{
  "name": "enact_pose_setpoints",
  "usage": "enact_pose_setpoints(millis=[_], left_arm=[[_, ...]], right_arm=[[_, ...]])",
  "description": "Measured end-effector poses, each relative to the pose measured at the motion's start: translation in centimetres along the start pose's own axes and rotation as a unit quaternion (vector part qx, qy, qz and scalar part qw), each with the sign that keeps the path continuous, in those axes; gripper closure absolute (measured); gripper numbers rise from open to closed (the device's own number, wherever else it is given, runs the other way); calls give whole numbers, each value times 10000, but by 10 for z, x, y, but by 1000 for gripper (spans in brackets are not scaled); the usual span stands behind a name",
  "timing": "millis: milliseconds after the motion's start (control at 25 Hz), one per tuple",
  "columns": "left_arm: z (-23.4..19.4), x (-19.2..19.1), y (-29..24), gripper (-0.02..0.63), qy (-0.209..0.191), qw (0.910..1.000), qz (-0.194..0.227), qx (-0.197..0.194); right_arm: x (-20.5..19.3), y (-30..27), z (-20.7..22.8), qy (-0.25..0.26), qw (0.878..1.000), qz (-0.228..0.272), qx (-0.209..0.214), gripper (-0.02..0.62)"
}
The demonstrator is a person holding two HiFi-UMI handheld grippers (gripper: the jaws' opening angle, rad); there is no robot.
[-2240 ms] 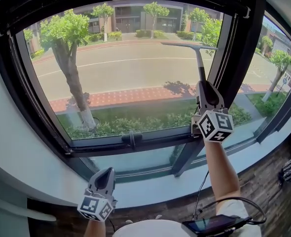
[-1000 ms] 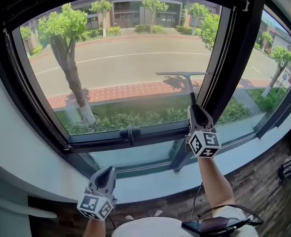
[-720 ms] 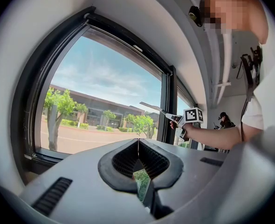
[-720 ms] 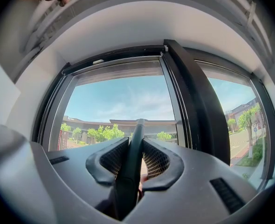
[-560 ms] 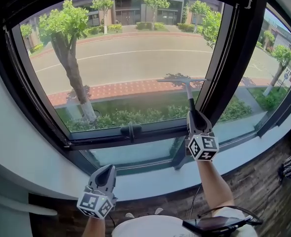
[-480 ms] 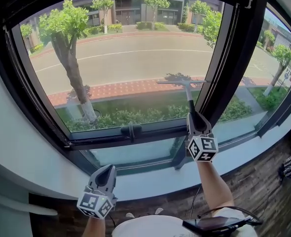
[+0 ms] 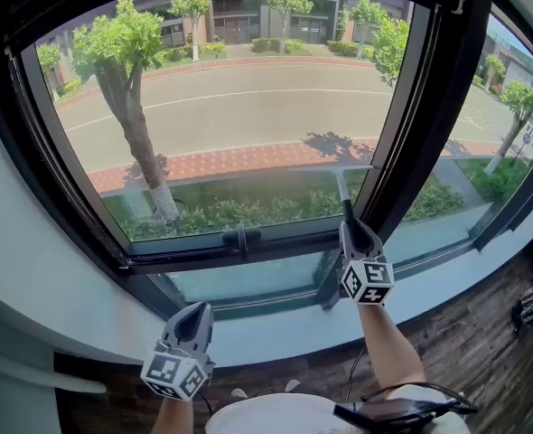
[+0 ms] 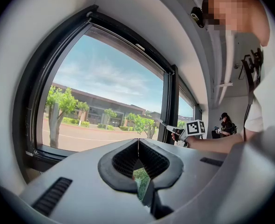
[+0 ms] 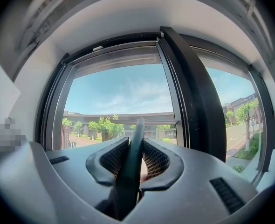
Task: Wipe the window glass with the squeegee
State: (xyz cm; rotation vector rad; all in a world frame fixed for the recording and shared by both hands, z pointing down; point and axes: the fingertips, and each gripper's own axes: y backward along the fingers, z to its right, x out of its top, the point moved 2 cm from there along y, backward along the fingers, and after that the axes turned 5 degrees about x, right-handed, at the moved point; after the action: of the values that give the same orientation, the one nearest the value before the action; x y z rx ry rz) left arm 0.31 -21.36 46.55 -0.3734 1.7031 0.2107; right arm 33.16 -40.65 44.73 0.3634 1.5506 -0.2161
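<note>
Right tongs (image 7: 348, 224) are clamped on the squeegee (image 7: 340, 188) handle; the right gripper view shows the dark shaft pinched between both pads (image 9: 113, 158). The grip is low on the handle, so the shaft runs straight out ahead of the tongs and the blade sits crosswise at its far end. That looks like the right setup for a vertical stroke. The blade is level on the window glass (image 7: 248, 107), just ahead of the tongs tips, low on the pane and close to the bottom frame (image 7: 203, 253). I can't confirm rubber-to-glass contact from here.

Left tongs (image 7: 196, 313) are closed with nothing in them, parked well below and to the left of the right tongs, down by the sill (image 7: 275, 334). My read is they're idle and kept out of the stroke path.

Surface: big clear pane with a black frame. There's a latch handle (image 7: 241, 240) on the bottom rail left of the right tongs, and a thick black mullion (image 7: 434, 107) just to their right, so there isn't much sideways margin. Below the tongs is a narrow lower pane (image 7: 248, 285).

Room: pale wall surround, wood floor (image 7: 488, 351), and another person (image 8: 226, 123) far off in the left gripper view.
</note>
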Motion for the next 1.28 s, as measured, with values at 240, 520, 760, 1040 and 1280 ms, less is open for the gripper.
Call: enact_pose_setpoints(millis=[240, 520, 760, 1040, 1280], left_arm=[[-4, -10, 1, 588, 105, 9999, -71, 39], [-5, -12, 3, 588, 152, 9998, -107, 73], [-3, -16, 3, 588, 157, 9997, -155, 68], [-3, -19, 4, 588, 149, 9996, -207, 84], [-1, -23, 6, 587, 173, 9995, -262, 89]], right_arm=[[-28, 3, 2, -21, 9997, -221, 72, 494], [-49, 6, 2, -70, 9989, -448, 127, 494], [-73, 10, 3, -157, 9972, -714, 161, 494], [-103, 14, 4, -212, 9938, -1067, 215, 494], [-127, 18, 5, -277, 9902, -1341, 260, 494]])
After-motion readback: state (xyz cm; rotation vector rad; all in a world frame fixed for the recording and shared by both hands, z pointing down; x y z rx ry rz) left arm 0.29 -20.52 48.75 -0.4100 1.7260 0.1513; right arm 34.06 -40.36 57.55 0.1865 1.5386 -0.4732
